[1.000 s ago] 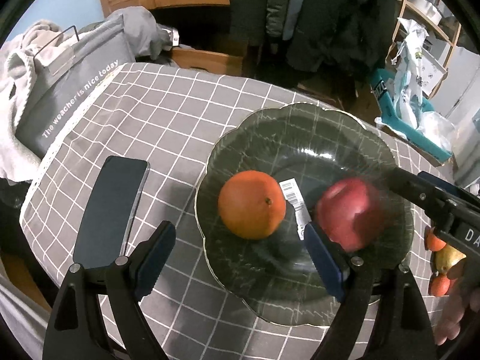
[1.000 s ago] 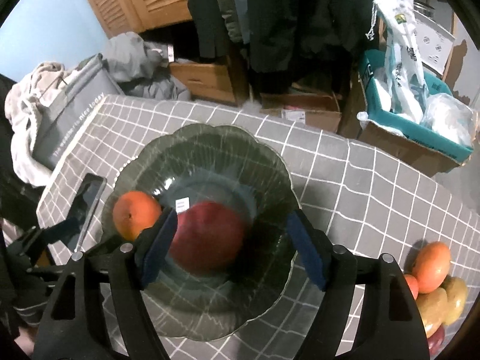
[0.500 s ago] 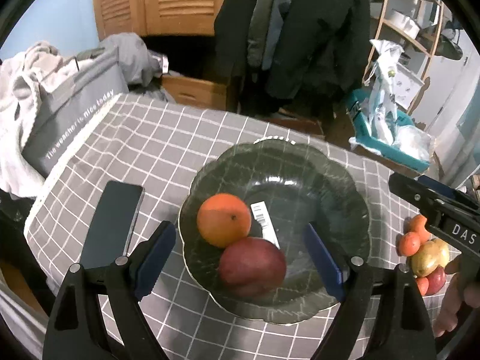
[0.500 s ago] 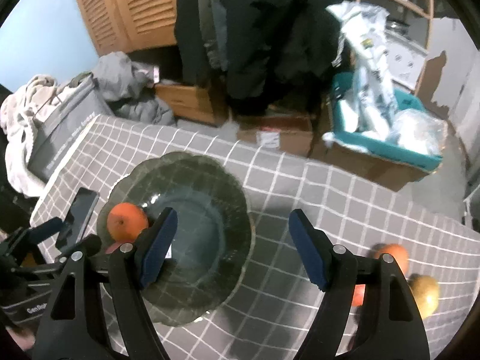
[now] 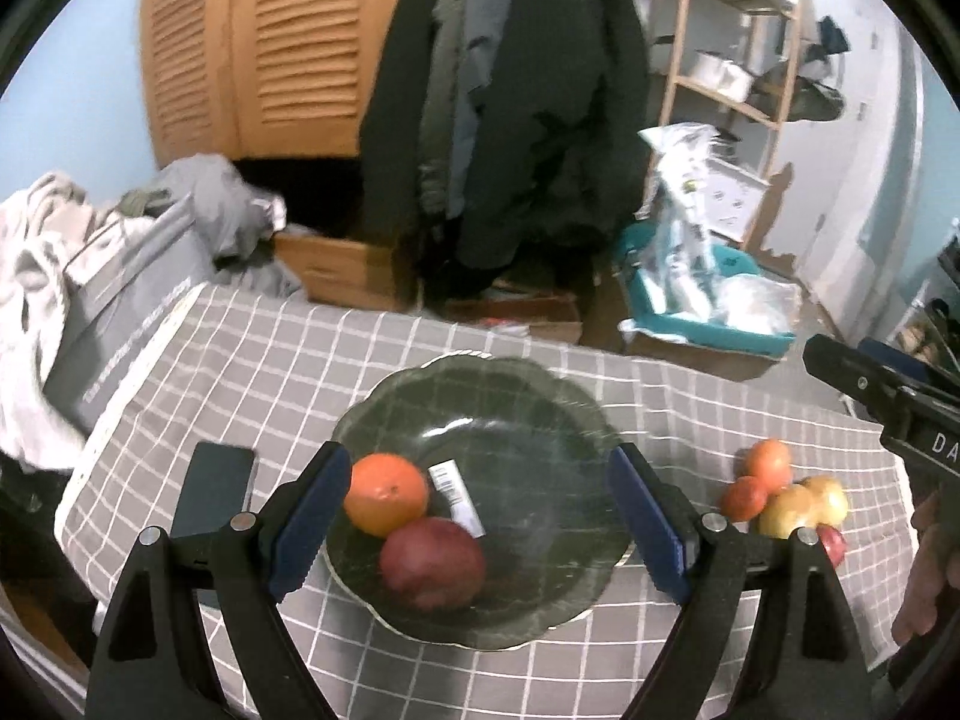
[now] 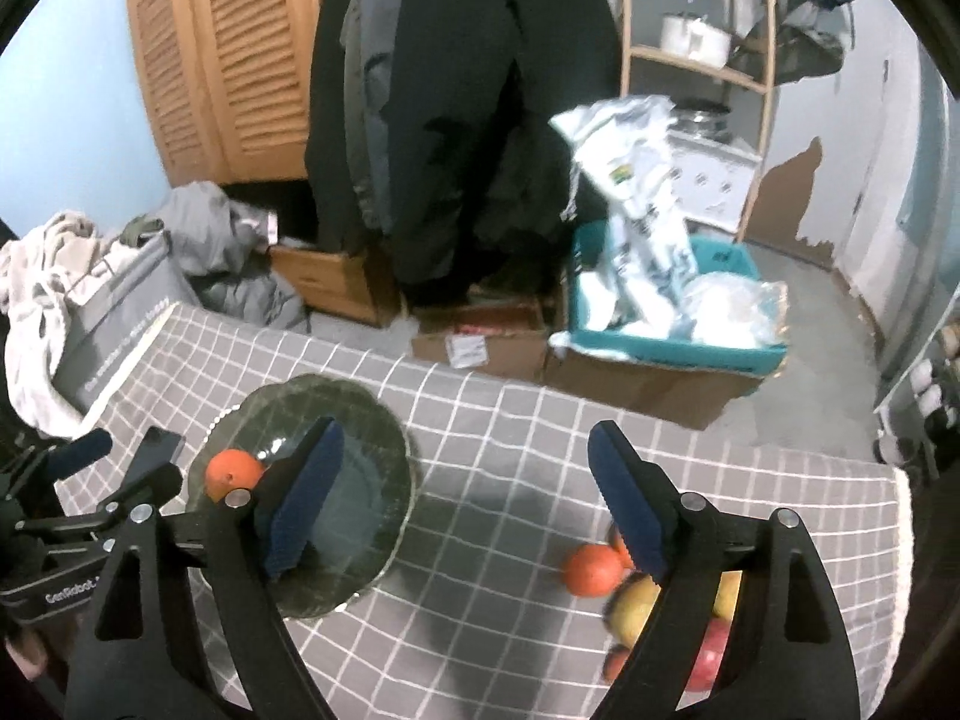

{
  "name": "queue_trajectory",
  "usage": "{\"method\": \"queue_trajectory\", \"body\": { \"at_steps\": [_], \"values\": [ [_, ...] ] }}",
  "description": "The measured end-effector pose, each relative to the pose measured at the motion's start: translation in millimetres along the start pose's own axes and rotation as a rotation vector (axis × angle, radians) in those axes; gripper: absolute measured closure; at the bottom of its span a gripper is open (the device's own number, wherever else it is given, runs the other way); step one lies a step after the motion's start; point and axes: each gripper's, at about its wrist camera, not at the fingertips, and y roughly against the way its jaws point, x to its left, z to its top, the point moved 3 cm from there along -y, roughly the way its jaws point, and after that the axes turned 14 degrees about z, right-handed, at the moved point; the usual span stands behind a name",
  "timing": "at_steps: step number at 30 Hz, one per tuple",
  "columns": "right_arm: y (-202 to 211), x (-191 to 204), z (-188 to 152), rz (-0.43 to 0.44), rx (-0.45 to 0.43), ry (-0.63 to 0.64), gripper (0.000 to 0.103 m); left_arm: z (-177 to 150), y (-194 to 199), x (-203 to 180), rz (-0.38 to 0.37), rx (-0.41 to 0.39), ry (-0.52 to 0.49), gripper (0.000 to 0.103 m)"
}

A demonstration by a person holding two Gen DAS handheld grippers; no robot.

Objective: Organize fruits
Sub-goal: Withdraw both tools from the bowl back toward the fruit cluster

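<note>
Left gripper (image 5: 480,516) jaws wide, empty, above dark glass plate (image 5: 540,396) holding red apple (image 5: 432,561) and orange (image 5: 387,493). Right gripper (image 6: 462,492) jaws opening, empty. Loose fruit pile (image 6: 636,594), likely apples and tangerines: firm, smooth, round; grip across widest girth.

Dark phone (image 5: 213,489) flat on the checked desk (image 5: 288,372); hanging coats (image 5: 516,90), louvred cupboard (image 5: 258,42), teal bin (image 6: 672,348) behind.

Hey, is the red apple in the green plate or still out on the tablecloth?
In the plate. The red apple lies inside the green plate, near its front rim, right beside the orange. Neither gripper holds it.
</note>
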Motion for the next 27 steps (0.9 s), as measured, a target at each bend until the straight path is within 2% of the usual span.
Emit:
{"method": "queue_trajectory", "body": {
  "at_steps": [4, 13, 27],
  "values": [
    [27.0, -1.7, 1.3, -0.019, -0.047, 0.014, 0.019, 5.2, 16.7, -10.1, -0.035, -0.04, -0.017, 0.014],
    [81.0, -11.9, -2.2, -0.063, -0.134, 0.022, 0.014, 16.9, 47.1, -31.3, -0.123, -0.077, -0.026, 0.014],
    [140.2, -48.5, -18.5, -0.13, -0.186, -0.012, 0.014, 20.1, 73.9, -73.4, -0.175, -0.114, -0.086, 0.014]
  ]
}}
